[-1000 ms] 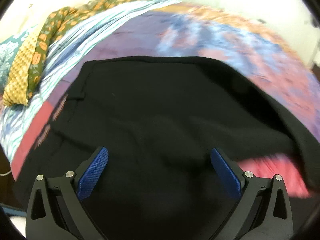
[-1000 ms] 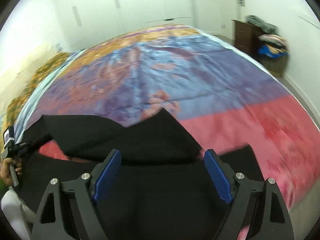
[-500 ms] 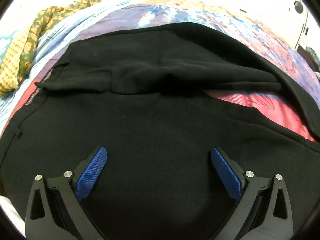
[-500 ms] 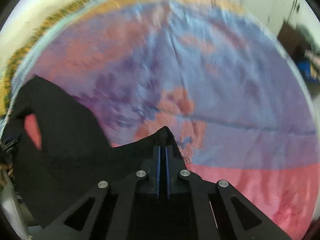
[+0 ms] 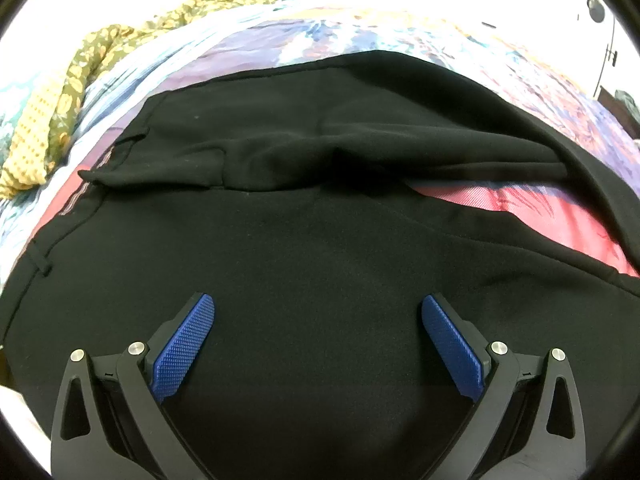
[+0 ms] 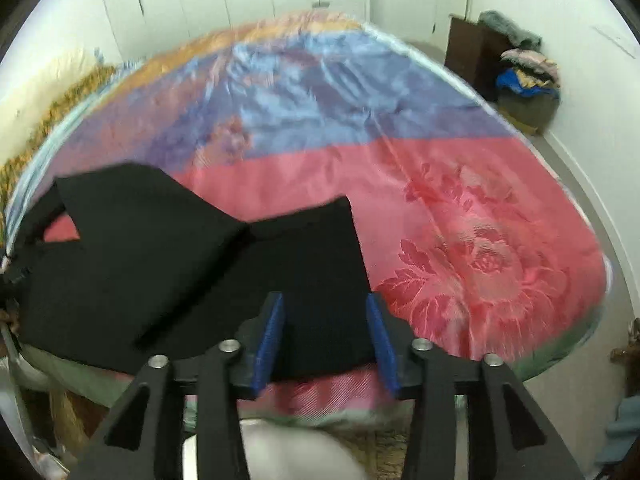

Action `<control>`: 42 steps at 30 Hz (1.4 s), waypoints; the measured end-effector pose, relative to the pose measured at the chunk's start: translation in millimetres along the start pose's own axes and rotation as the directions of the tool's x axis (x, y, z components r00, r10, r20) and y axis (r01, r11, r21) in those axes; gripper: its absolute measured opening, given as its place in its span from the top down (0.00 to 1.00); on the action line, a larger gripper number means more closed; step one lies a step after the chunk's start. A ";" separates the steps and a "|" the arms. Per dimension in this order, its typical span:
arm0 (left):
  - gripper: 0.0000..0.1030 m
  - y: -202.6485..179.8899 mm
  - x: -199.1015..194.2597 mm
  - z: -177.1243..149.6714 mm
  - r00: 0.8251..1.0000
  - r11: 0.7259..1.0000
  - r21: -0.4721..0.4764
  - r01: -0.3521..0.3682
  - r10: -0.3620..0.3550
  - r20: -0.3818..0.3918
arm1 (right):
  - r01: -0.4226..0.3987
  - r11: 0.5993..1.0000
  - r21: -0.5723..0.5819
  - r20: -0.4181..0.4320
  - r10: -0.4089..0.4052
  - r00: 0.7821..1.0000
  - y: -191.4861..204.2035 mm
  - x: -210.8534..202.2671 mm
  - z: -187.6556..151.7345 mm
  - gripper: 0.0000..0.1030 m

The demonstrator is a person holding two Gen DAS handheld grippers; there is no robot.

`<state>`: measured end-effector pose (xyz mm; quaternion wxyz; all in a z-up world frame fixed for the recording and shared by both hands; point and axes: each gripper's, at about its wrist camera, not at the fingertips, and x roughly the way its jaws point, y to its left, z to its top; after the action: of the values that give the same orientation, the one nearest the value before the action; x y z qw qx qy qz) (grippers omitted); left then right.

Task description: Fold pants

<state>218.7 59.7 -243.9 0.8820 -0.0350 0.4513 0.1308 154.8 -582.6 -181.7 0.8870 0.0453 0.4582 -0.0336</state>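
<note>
Showing waistband, L gripper (image 5: 318, 340) agape over pants (image 5: 320, 240); R gripper (image 6: 326, 336) half-parted, leg ends.

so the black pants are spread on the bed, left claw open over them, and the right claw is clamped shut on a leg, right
Not quite. The right claw is open, fingers apart over the leg end of the black pants, gripping nothing, as the right wrist view shows. The left claw is open above them on the bed.

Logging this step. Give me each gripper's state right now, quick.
Left gripper: open wide above the black pants, holding nothing.
Right gripper: open, partly spread, empty, over the pants leg end.
</note>
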 end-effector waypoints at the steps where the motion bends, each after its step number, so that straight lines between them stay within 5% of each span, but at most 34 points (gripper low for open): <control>1: 0.00 -0.1 -0.3 -0.4 1.000 1.000 0.000 0.000 0.000 0.002 | -0.035 0.999 -0.004 0.031 0.035 0.999 16.1 -12.1 -1.0 0.44; 4: 0.00 0.4 -0.5 -0.5 1.000 1.000 -0.002 -0.001 0.001 0.008 | -0.183 0.983 0.010 0.052 0.182 0.982 60.6 -24.8 -3.1 0.36; 7: 0.00 0.4 -0.8 -1.0 1.000 1.000 -0.003 0.000 0.000 0.012 | -0.418 0.906 0.063 0.018 0.418 0.908 122.8 -14.4 -13.1 0.36; 8: 0.00 0.6 -0.9 -1.1 1.000 1.000 -0.004 0.002 -0.002 0.013 | -0.507 0.856 0.104 -0.015 0.511 0.860 147.7 -1.1 -15.9 0.36; 11: 0.00 1.7 -1.2 -0.9 1.000 1.000 -0.006 0.006 -0.006 0.015 | -0.559 0.808 0.186 -0.044 0.575 0.817 184.2 30.4 -23.5 0.36; 14: 0.00 1.8 -1.5 -1.0 1.000 1.000 -0.007 0.009 -0.009 0.019 | -0.453 0.816 0.360 -0.035 0.497 0.867 169.1 63.9 -34.0 0.37; 18: 0.00 2.1 -1.3 -2.5 0.999 1.000 -0.009 0.013 -0.012 0.032 | -0.315 0.786 0.532 0.124 0.296 0.947 118.0 50.6 -39.4 0.39; 23: 0.00 1.5 -1.0 -2.0 0.999 1.000 -0.007 0.009 -0.009 0.031 | -0.261 0.720 0.643 0.142 0.223 0.964 89.4 62.8 -38.5 0.35; 26: 0.00 0.6 -1.4 -1.7 1.000 1.000 -0.008 0.005 -0.005 0.026 | -0.205 0.748 0.631 0.124 0.163 0.979 82.6 63.1 -37.0 0.49; 27: 0.00 0.4 -1.5 -0.7 1.000 1.000 -0.008 0.001 -0.001 0.016 | -0.187 0.759 0.624 0.121 0.142 0.982 82.8 63.5 -35.2 0.61; 28: 0.00 -0.4 -2.2 2.8 1.000 1.000 -0.002 -0.010 0.010 -0.013 | -0.190 0.761 0.620 0.130 0.139 0.982 82.3 63.9 -33.3 0.80; 29: 0.01 -1.2 -2.9 8.0 0.998 1.000 0.007 -0.014 0.014 -0.059 | -0.202 0.757 0.622 0.134 0.151 0.979 82.0 61.8 -29.2 0.87; 30: 0.01 -0.5 -5.2 16.4 0.993 1.000 0.008 0.007 -0.006 -0.119 | -0.215 0.752 0.623 0.140 0.163 0.977 81.5 60.2 -26.7 0.88; 32: 0.01 7.7 -14.3 39.9 0.975 0.986 -0.066 0.152 -0.161 -0.156 | -0.272 0.752 0.601 0.177 0.207 0.962 80.2 46.2 -18.5 0.89; 33: 0.01 16.4 -19.6 61.0 0.958 0.961 -0.140 0.240 -0.258 -0.125 | -0.293 0.765 0.574 0.194 0.220 0.956 82.0 40.2 -12.2 0.89; 37: 0.01 37.7 3.7 138.3 0.889 0.853 -0.329 0.404 -0.452 -0.080 | -0.361 0.836 0.414 0.258 0.273 0.927 94.6 -2.7 8.0 0.89; 42: 0.01 43.3 82.2 194.3 0.822 0.755 -0.523 0.395 -0.545 -0.165 | -0.446 0.853 0.273 0.328 0.353 0.876 105.6 -45.9 21.3 0.89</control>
<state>406.1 152.7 -193.0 0.7693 -0.3795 0.5139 -0.0006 156.2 -479.2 -126.7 0.9060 0.2878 0.3026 0.0688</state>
